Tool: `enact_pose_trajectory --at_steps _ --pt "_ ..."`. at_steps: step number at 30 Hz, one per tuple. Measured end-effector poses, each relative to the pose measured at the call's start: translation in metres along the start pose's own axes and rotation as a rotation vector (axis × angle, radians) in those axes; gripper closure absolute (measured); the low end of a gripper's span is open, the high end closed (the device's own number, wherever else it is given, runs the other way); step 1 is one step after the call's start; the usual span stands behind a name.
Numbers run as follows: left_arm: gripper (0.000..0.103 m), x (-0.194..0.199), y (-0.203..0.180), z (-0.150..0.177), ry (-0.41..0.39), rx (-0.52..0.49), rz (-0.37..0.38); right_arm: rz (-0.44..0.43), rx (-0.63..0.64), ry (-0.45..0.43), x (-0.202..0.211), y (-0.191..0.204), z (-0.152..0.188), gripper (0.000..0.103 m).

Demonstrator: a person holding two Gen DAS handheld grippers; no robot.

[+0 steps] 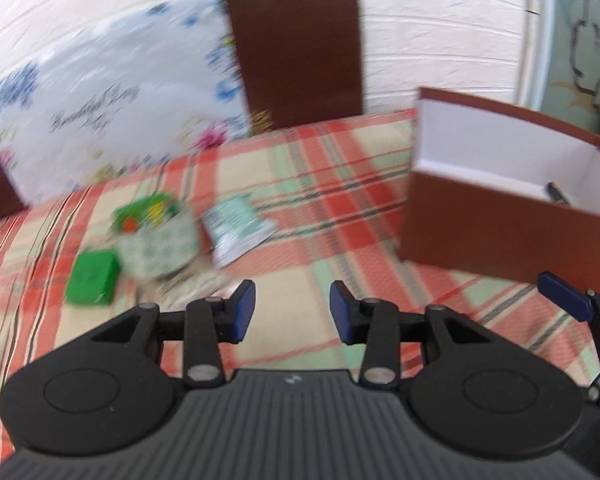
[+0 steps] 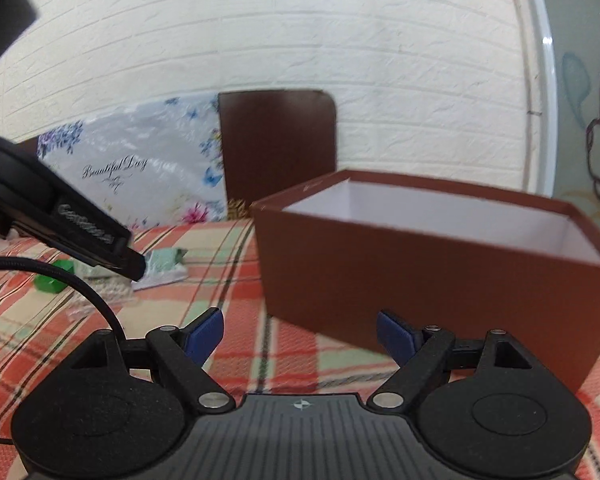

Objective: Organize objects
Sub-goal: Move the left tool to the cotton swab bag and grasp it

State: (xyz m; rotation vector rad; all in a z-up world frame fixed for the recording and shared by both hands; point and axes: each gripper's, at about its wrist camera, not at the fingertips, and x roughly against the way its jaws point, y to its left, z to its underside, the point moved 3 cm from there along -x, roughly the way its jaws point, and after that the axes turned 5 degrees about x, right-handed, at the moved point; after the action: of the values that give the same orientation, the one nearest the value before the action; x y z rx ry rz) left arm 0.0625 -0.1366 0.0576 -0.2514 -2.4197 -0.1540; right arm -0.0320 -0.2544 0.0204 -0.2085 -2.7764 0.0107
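Note:
A brown box (image 1: pixel 500 232) with a white inside stands open on the plaid cloth at the right; a dark pen (image 1: pixel 558 194) lies in it. The box also fills the right wrist view (image 2: pixel 420 280). Left of it lie a green block (image 1: pixel 92 278), a round patterned tin (image 1: pixel 156 236) with a green packet on top, and a pale green sachet (image 1: pixel 238 228). My left gripper (image 1: pixel 292 312) is open and empty above the cloth. My right gripper (image 2: pixel 300 334) is open and empty in front of the box; one of its fingertips (image 1: pixel 562 296) shows in the left wrist view.
A plaid cloth (image 1: pixel 340 168) covers the table. A brown chair back (image 1: pixel 296 52) and a floral plastic sheet (image 1: pixel 112 104) stand behind it against a white brick wall. The left gripper's body (image 2: pixel 60 216) and a black cable cross the left of the right wrist view.

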Motion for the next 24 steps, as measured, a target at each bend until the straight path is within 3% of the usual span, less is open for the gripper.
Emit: enact_pose_trajectory --at_steps 11,24 --pt "0.059 -0.010 0.082 0.045 0.064 0.144 -0.120 0.033 0.045 0.102 -0.018 0.016 0.006 0.022" --pt "0.059 -0.014 0.162 0.083 0.089 0.255 -0.216 -0.062 0.150 0.161 -0.039 0.076 0.005 0.022"
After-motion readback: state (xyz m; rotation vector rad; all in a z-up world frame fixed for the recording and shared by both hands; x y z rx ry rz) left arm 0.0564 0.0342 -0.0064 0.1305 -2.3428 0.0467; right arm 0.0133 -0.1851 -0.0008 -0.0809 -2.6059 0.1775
